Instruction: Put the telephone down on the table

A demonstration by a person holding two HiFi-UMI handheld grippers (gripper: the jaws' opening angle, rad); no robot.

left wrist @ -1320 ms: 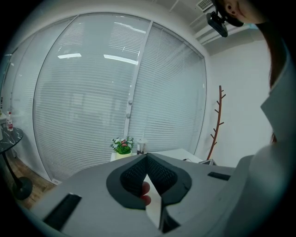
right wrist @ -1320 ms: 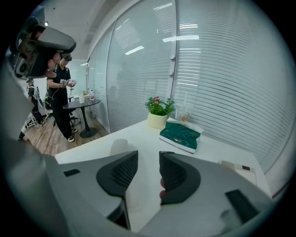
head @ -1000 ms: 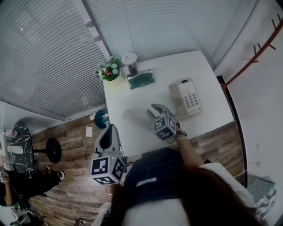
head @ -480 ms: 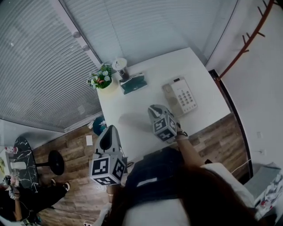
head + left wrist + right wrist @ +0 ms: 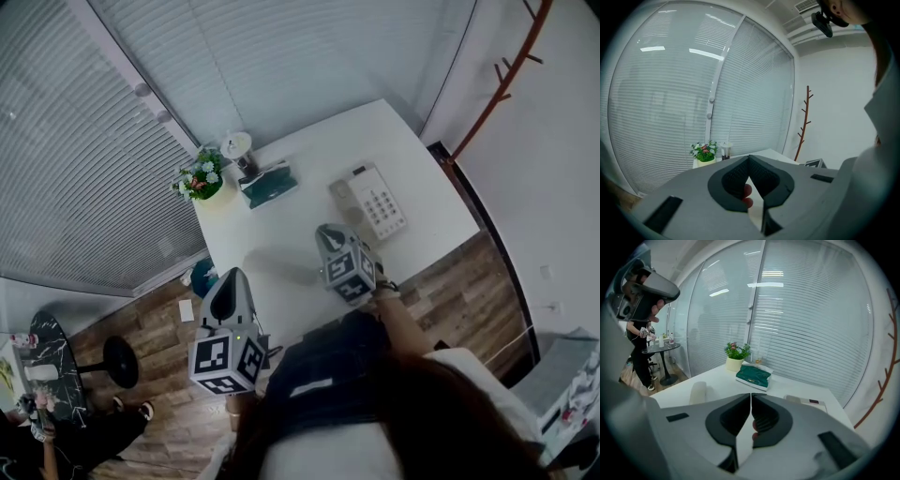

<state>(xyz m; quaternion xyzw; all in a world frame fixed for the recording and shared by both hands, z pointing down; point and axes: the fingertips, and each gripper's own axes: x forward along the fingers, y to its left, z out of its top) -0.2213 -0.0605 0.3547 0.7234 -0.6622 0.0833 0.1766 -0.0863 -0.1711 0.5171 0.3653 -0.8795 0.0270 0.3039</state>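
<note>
The beige telephone base [image 5: 370, 202] with its keypad sits on the white table [image 5: 422, 169] at the right; it also shows as the telephone base [image 5: 806, 401] in the right gripper view. A pale handset [image 5: 698, 392] lies flat on the table left of my right gripper [image 5: 751, 397], and is faint in the head view as the handset [image 5: 272, 262]. My right gripper [image 5: 330, 234] hovers over the table's near part, its jaws shut tip to tip with nothing between them. My left gripper [image 5: 225, 292] hangs off the table over the wooden floor; the left gripper [image 5: 749, 161] is shut and empty.
A potted plant [image 5: 200, 178], a cup [image 5: 236, 147] and a green pack [image 5: 267, 183] stand at the table's far edge by the blinds. A brown coat stand [image 5: 497, 80] rises at the right. A person [image 5: 640, 352] stands by a round black table [image 5: 661, 350] at the left.
My right gripper's jaws have come together from open to shut. The head view has swung, so the table sits further left in it. Both grippers have hardly moved.
</note>
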